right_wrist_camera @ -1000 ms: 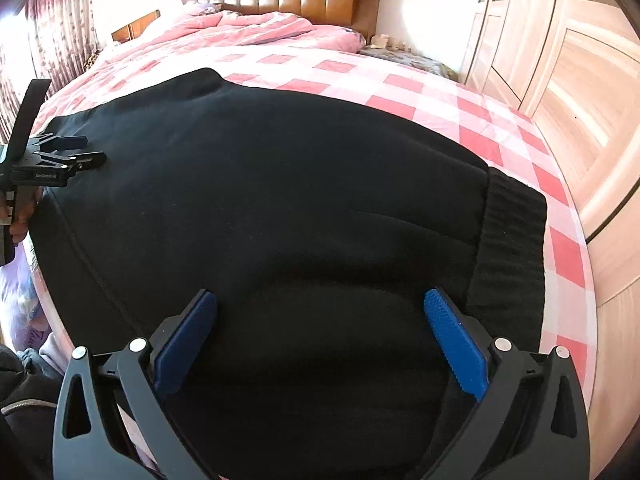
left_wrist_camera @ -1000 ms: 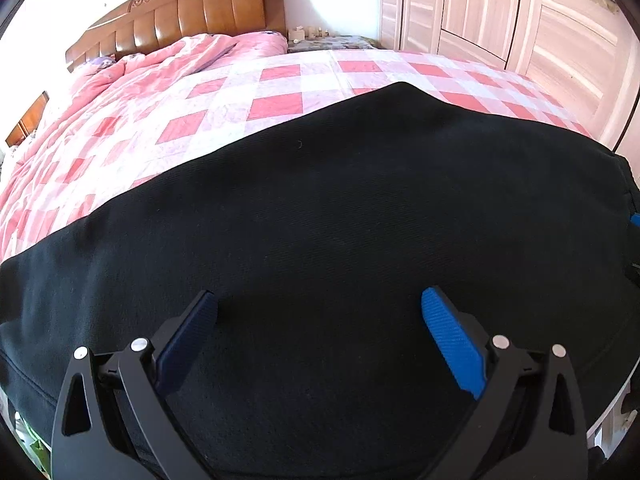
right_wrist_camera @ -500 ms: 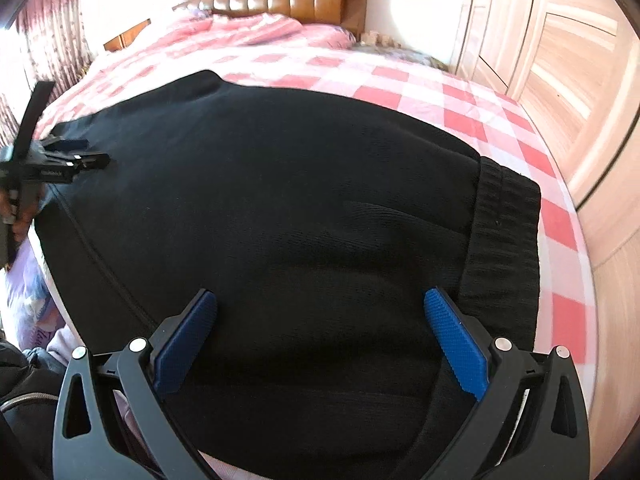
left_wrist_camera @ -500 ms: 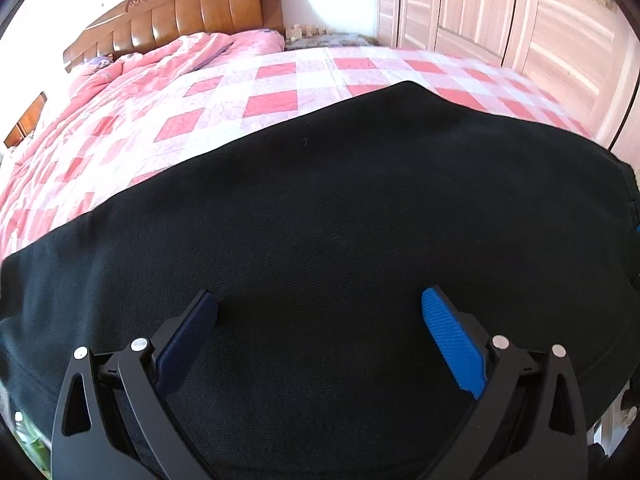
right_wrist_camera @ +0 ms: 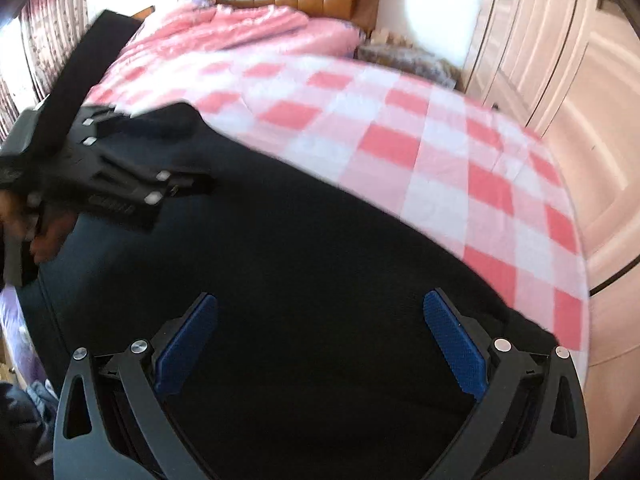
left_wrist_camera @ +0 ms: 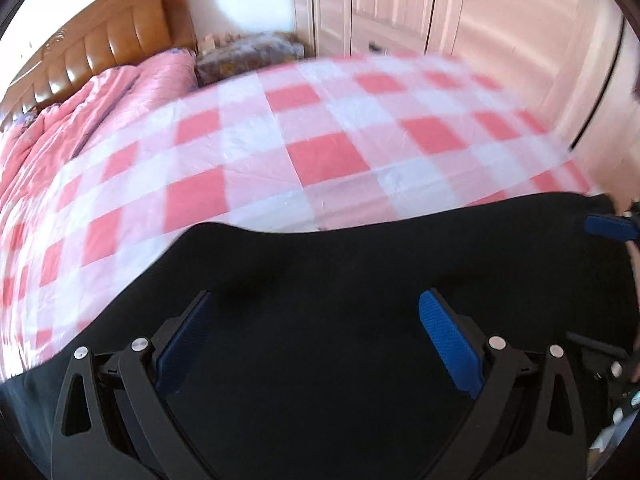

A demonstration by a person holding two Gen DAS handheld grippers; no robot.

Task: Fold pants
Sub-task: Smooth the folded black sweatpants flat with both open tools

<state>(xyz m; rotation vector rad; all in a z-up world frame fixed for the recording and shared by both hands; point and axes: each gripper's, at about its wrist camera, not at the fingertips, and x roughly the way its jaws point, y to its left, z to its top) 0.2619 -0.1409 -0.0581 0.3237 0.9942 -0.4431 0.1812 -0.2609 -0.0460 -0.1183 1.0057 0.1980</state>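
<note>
Black pants (left_wrist_camera: 360, 280) lie spread on the pink-and-white checked bed and fill the lower half of both views (right_wrist_camera: 320, 260). My left gripper (left_wrist_camera: 316, 344) is open and empty, its blue pads just above the black cloth. My right gripper (right_wrist_camera: 320, 344) is also open and empty over the pants. The left gripper's black body (right_wrist_camera: 100, 168) shows at the left of the right wrist view, over the pants' far left edge. A blue pad of the right gripper (left_wrist_camera: 608, 228) shows at the right edge of the left wrist view.
The checked bedsheet (left_wrist_camera: 320, 140) stretches beyond the pants to a rumpled pink quilt (right_wrist_camera: 240, 36) and a wooden headboard (left_wrist_camera: 120, 44). Pale wardrobe doors (left_wrist_camera: 460, 12) stand along the right side. A cluttered nightstand (left_wrist_camera: 248, 56) sits beside the headboard.
Both views have swung and blurred. The two grippers have come closer together and pulled back towards the near edge, so more bedsheet shows beyond the pants. Both stay open.
</note>
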